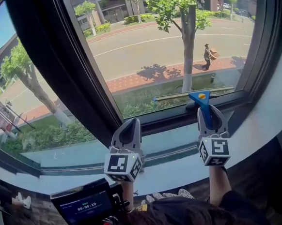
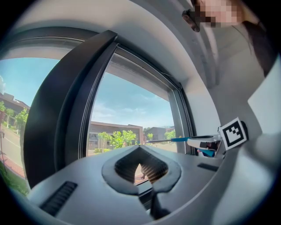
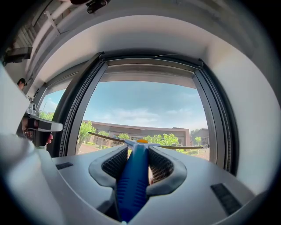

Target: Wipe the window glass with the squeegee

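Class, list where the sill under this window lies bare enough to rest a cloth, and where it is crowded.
Bare: the sill left of the left gripper, and the stretch between the grippers. Crowded: the right end, where the right gripper grips the squeegee beside the frame.

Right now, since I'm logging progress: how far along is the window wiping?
Done: unclear; the clear window glass shows no streaks. In hand: right gripper clamps the blue-handled squeegee, its blade low on that pane by the dark frame. Remaining: possibly more strokes; left gripper sits shut, empty.
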Demonstrator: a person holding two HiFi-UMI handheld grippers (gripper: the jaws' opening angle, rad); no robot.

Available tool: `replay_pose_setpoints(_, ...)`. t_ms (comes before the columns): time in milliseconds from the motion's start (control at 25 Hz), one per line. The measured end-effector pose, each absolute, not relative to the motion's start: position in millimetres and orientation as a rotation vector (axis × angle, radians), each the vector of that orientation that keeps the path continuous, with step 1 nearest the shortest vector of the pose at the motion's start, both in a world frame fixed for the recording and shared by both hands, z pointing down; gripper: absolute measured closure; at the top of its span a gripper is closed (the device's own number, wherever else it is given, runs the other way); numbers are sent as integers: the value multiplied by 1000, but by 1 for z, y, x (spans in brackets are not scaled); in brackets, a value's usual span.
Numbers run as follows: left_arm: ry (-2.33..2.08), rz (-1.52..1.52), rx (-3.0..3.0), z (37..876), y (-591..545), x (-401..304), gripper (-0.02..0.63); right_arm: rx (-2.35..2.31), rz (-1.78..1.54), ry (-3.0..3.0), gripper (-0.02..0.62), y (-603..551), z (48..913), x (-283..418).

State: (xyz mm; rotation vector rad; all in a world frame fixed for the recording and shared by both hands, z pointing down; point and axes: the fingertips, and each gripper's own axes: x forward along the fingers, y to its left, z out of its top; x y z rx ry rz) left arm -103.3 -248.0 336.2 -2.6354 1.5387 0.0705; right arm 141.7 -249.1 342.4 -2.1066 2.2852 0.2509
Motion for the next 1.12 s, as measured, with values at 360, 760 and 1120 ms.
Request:
replay_pose_setpoints(360,1557,118,-2653,335,-253,-102,604,-2125,272,2225,454,-270,289,141)
replay_pose_setpoints(760,1588,144,-2613,316,-265,-103,604,-2018,483,2140,454,-300,159,129)
replay_pose_setpoints(1120,1583,112,-2632,328,-271,-107,604,-1921,600,2063,454,-312,59,119)
